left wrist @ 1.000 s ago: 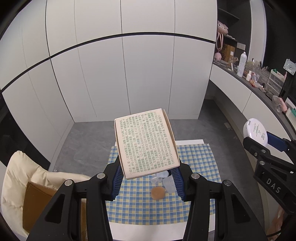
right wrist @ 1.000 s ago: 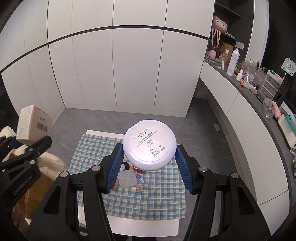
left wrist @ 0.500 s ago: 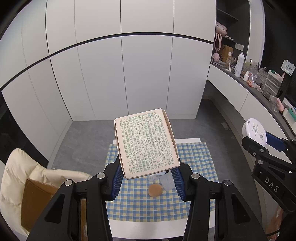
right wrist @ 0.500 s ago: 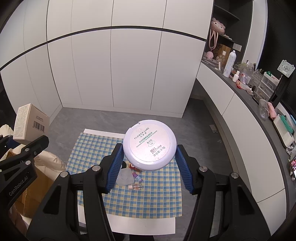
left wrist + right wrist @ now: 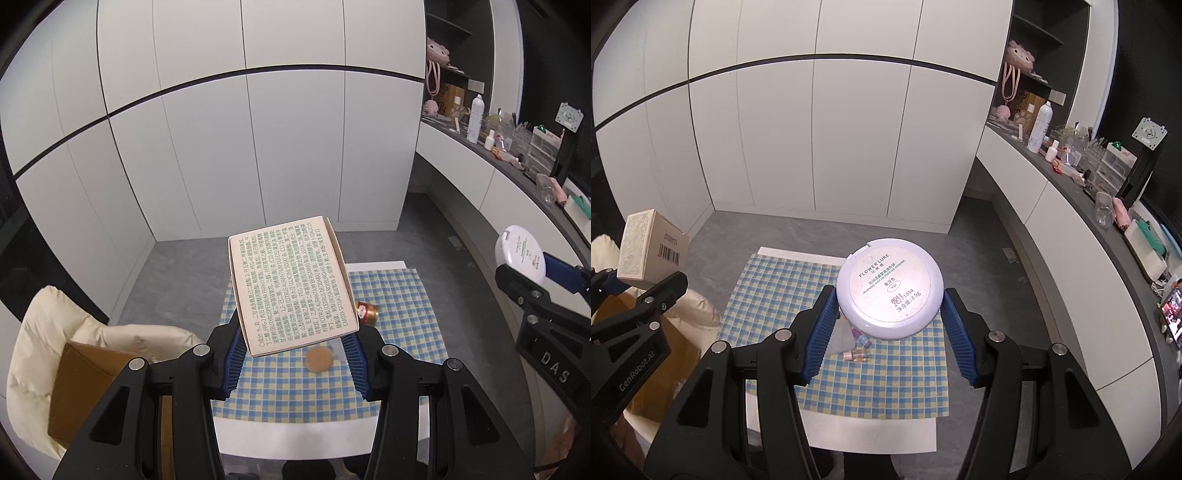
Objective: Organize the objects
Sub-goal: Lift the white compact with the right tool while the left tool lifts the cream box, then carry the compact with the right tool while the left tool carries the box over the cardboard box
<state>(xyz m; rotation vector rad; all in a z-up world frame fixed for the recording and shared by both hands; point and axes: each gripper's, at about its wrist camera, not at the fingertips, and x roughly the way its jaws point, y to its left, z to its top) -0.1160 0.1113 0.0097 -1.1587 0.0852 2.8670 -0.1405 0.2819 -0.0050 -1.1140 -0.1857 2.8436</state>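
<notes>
Both our grippers have slid sideways over the checkered cloth (image 5: 391, 295), so the brown puff (image 5: 320, 360) now sits right of centre between the left fingers and a small gold tin (image 5: 366, 313) has come into view. We hold the printed carton (image 5: 291, 284) clamped in the left gripper (image 5: 293, 363), its long axis running away from us, and the round powder compact (image 5: 889, 288) clamped in the right gripper (image 5: 888, 334). Nearest on the left lies the open cardboard box (image 5: 79, 384), closer to the left hand, while the small bottles (image 5: 857, 346) rest on the cloth farther on.
</notes>
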